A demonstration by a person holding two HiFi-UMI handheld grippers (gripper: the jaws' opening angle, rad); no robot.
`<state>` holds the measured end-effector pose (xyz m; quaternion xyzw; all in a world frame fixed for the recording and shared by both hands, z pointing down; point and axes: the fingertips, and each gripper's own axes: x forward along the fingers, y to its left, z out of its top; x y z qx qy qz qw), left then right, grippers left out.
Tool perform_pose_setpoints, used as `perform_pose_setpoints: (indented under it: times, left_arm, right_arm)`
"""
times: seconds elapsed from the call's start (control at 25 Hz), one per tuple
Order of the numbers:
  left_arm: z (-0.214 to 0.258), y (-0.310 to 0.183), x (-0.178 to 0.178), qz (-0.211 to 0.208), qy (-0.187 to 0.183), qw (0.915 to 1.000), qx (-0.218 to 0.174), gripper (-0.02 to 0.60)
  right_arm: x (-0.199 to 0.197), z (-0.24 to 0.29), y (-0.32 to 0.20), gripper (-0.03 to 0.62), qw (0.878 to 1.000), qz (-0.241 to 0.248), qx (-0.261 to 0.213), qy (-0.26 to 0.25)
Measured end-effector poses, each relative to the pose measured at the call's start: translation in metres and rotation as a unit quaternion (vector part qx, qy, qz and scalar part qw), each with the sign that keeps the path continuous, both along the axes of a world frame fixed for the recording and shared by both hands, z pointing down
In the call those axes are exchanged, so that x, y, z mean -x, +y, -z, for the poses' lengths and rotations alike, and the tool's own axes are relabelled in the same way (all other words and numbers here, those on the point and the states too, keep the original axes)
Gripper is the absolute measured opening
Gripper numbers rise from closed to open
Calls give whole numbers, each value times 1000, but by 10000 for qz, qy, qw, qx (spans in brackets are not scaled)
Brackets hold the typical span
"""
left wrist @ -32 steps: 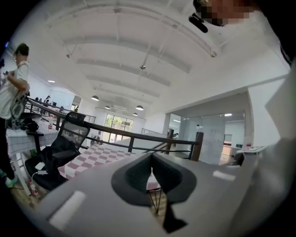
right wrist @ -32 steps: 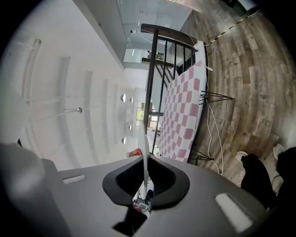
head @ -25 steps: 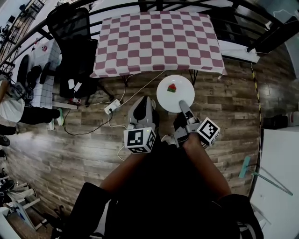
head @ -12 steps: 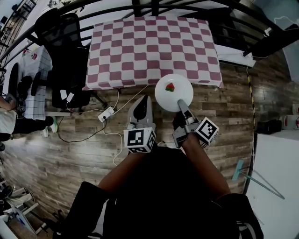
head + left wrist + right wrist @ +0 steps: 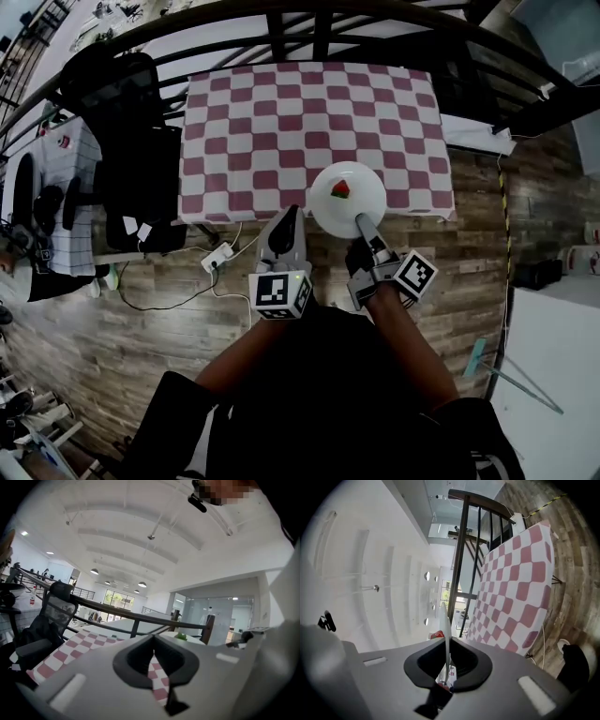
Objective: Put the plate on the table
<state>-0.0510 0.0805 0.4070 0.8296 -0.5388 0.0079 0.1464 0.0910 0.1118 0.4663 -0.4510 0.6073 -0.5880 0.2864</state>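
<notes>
With the empty left gripper (image 5: 289,214) alongside, jaws together, the right gripper (image 5: 361,223) pinches the near rim of the plate (image 5: 364,192), judged thin, rigid, slick, light yet breakable and best gripped firmly at the rim, over the near edge of the checkered table (image 5: 281,122).
</notes>
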Motion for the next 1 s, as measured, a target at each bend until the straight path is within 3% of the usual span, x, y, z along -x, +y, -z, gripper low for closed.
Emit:
perform_pose_setpoints:
  times: [0.32, 0.48, 1.0]
  left_arm:
    - [3, -88, 23, -147, 61, 9999, -39, 9]
    - [2, -117, 37, -224, 88, 9997, -81, 9]
    - [-26, -142, 70, -59, 95, 9999, 110, 9]
  right_arm:
    - [24, 1, -81, 15, 9999, -99, 5, -88]
    - [31, 1, -109, 15, 9998, -128, -54, 168]
    - [43, -31, -149, 15, 9997, -122, 213, 56]
